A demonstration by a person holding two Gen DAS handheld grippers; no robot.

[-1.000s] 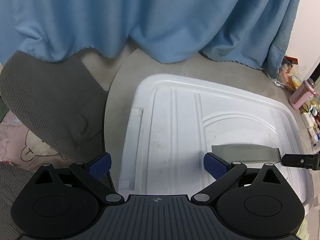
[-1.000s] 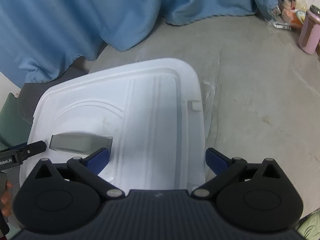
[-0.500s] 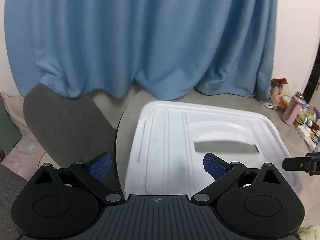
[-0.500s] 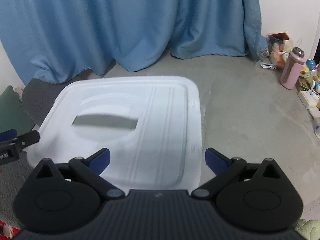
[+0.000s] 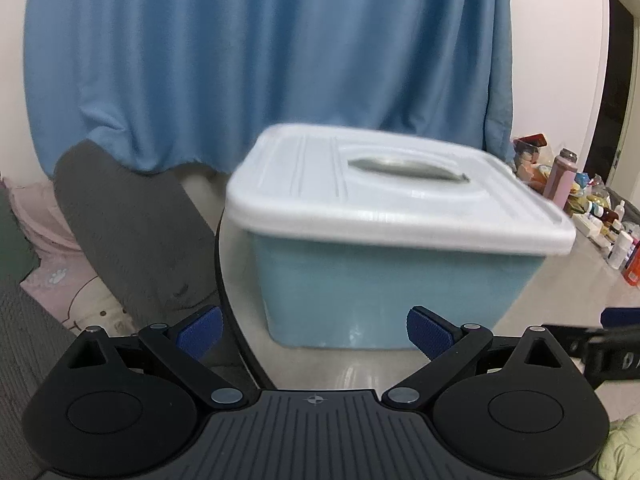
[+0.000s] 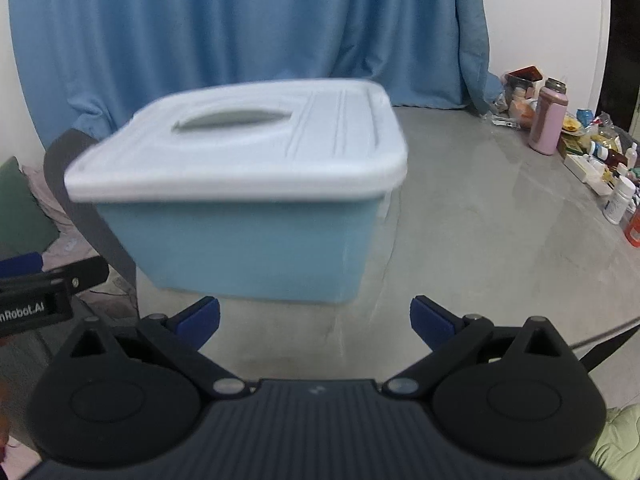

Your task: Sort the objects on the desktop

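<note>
A light blue storage box (image 5: 384,292) (image 6: 248,252) with a white lid (image 5: 400,200) (image 6: 248,148) and a grey handle (image 5: 404,166) (image 6: 236,118) stands on the grey round table (image 6: 480,248). The lid is on the box. My left gripper (image 5: 312,332) is open in front of the box's near wall, nothing between its blue pads. My right gripper (image 6: 314,318) is open too, just short of the box's front right corner. Each gripper shows at the edge of the other's view. Both views are blurred by motion.
A blue curtain (image 5: 260,60) hangs behind the table. Bottles, a pink flask (image 6: 548,120) and several small packets crowd the table's right edge (image 6: 612,184). A grey chair back (image 5: 132,224) and pink bedding (image 5: 48,216) lie to the left, off the table.
Both grippers have dropped from above the lid and pulled back to box-wall height. The views now show the box's side instead of its top. Both stayed open.
</note>
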